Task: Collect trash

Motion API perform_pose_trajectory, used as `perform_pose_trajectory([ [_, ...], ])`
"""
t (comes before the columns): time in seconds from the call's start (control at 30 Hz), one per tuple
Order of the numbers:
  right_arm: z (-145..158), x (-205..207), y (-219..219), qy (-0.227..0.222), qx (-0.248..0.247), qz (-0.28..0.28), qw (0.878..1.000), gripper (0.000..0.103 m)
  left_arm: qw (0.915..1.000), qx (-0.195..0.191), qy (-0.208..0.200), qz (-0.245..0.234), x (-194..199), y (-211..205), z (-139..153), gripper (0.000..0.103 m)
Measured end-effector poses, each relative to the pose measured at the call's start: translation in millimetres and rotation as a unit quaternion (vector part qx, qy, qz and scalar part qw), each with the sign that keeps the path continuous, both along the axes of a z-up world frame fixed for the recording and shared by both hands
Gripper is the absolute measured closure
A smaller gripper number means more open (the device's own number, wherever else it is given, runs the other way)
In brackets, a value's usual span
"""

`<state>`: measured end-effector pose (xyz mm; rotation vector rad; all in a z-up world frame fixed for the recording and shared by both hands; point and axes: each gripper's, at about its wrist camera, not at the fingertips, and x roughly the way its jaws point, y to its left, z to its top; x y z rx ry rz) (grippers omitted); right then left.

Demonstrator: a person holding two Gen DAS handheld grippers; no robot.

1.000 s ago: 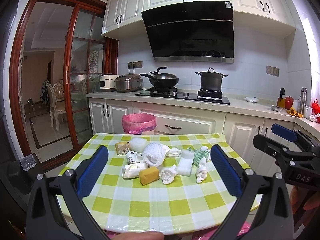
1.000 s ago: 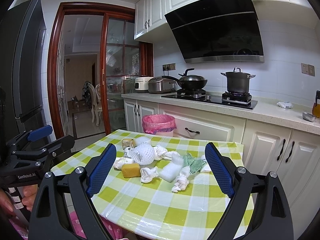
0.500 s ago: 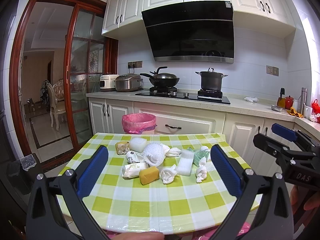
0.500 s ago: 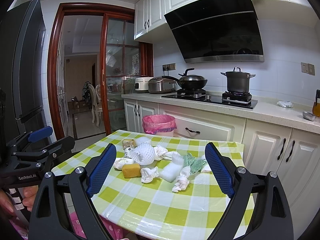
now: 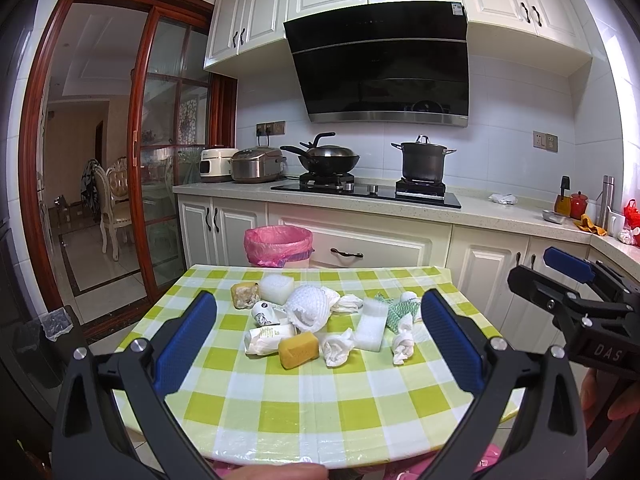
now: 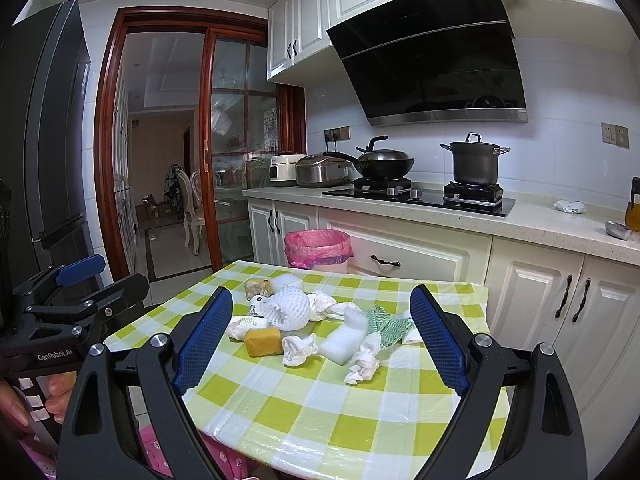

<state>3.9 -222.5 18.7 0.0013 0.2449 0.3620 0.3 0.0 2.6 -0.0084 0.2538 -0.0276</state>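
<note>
We read two markings clearly. On the black body of the right gripper [image 5: 568, 280], seen from the left wrist camera off the right side of the checked table [image 5: 320, 412], white letters spell "DAS". On the black body of the left gripper [image 6: 80, 280], seen from the right wrist camera off the left side of that table, white letters spell "GenRobot.AI". Among the trash on the table, a small white cup [image 5: 262, 313] and a crumpled white packet [image 5: 266, 336] carry print too small for us to read. A sticker on the range hood [image 5: 384, 64], well beyond the table, is likewise illegible.
</note>
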Motion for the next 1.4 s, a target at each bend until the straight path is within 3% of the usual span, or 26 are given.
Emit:
perform_pose_trajectory([
  [0.23,-13.3,9.1,-4.3,0.023,0.010,-0.013,1.000,0.018,0.9997,-0.020,0.016,-0.007,5.1,7.7,-3.5,0.004],
  [0.5,-33.6,40.1,0.1,0.046,0.012,-0.018,0.999,0.018,0.9975,-0.047,0.046,0.026,35.0,27.1,-19.1,0.004],
  [0.7,-65.7,85.9,7.4,0.105,0.004,-0.036,0.994,0.018,0.9893,-0.063,0.119,0.056,88.2,55.9,-54.1,0.004],
  [0.87,-107.2,124.6,12.1,0.167,-0.011,-0.056,0.984,0.018,0.9753,-0.053,0.210,0.043,140.6,74.3,-104.5,0.004],
  [0.93,-120.8,139.0,14.8,0.187,-0.017,-0.062,0.980,0.018,0.9728,-0.041,0.223,0.046,152.9,77.0,-119.7,0.004],
  [1.1,-151.2,188.2,21.9,0.240,-0.015,-0.073,0.968,0.019,0.9649,0.030,0.261,0.009,200.1,65.6,-150.0,0.005],
  [1.3,-174.4,238.1,34.8,0.283,-0.029,-0.079,0.956,0.032,0.9604,0.038,0.276,-0.014,229.6,56.6,-165.2,0.016],
  [1.4,-185.9,254.8,38.4,0.306,-0.028,-0.072,0.949,0.045,0.9589,0.038,0.280,-0.020,237.3,55.0,-172.2,0.026],
])
